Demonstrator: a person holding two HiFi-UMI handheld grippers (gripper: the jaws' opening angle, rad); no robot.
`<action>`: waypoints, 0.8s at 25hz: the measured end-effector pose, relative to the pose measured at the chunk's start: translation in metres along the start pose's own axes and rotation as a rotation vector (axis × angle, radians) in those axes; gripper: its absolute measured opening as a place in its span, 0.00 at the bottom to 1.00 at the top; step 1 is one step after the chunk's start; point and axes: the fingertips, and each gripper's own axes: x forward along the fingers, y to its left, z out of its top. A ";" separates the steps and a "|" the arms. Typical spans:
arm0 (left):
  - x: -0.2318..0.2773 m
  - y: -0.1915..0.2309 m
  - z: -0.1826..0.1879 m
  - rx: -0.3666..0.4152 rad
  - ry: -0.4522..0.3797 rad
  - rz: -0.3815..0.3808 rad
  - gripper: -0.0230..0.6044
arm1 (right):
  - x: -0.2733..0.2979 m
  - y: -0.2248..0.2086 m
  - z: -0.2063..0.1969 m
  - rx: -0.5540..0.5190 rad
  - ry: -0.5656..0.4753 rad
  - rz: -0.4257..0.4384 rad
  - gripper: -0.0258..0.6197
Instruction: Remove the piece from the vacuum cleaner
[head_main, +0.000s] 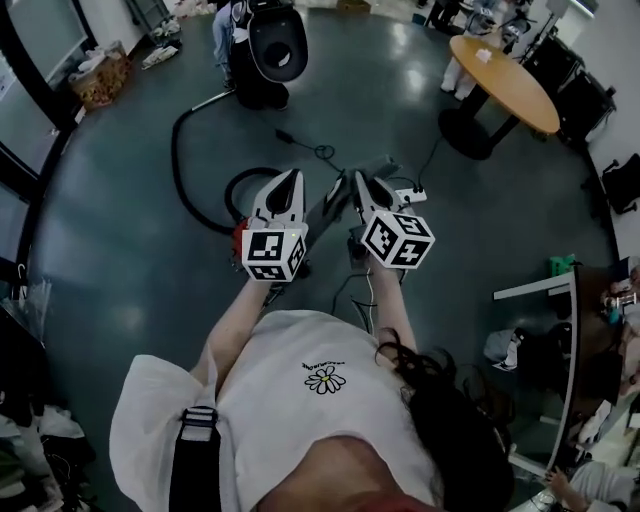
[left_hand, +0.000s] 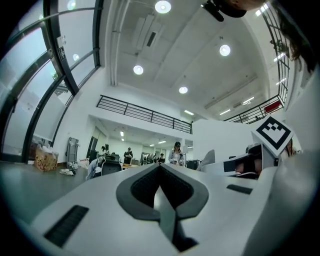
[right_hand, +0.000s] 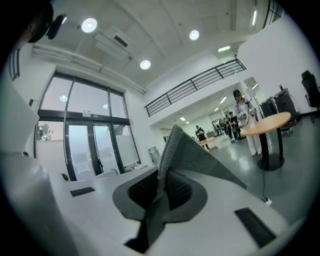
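Observation:
In the right gripper view, a grey mesh-textured flat piece (right_hand: 196, 156) sticks up and to the right from between the jaws of my right gripper (right_hand: 162, 176), which is shut on it. The head view shows both grippers held side by side above the floor, with the right gripper (head_main: 360, 182) beside a grey bar-like piece (head_main: 337, 196). My left gripper (head_main: 291, 178) is just left of that piece; its jaws (left_hand: 160, 168) are closed together with nothing between them. The vacuum's black hose (head_main: 183, 168) loops on the floor to the left. A red part (head_main: 238, 233) shows under the left gripper.
A black round-backed chair (head_main: 272, 48) stands at the far side. A round wooden table (head_main: 506, 66) on a black pedestal is at the upper right. A white power strip (head_main: 411, 195) and cables lie near the right gripper. Desks and clutter line the right edge.

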 end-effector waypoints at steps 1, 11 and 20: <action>0.002 -0.001 0.008 0.016 -0.013 -0.002 0.04 | 0.000 0.002 0.009 -0.026 -0.019 -0.008 0.08; -0.013 0.001 0.001 0.005 0.014 0.023 0.04 | -0.013 0.026 0.012 -0.250 -0.050 -0.025 0.08; -0.009 0.001 0.008 0.018 0.020 -0.004 0.04 | -0.011 0.025 0.018 -0.220 -0.071 -0.038 0.08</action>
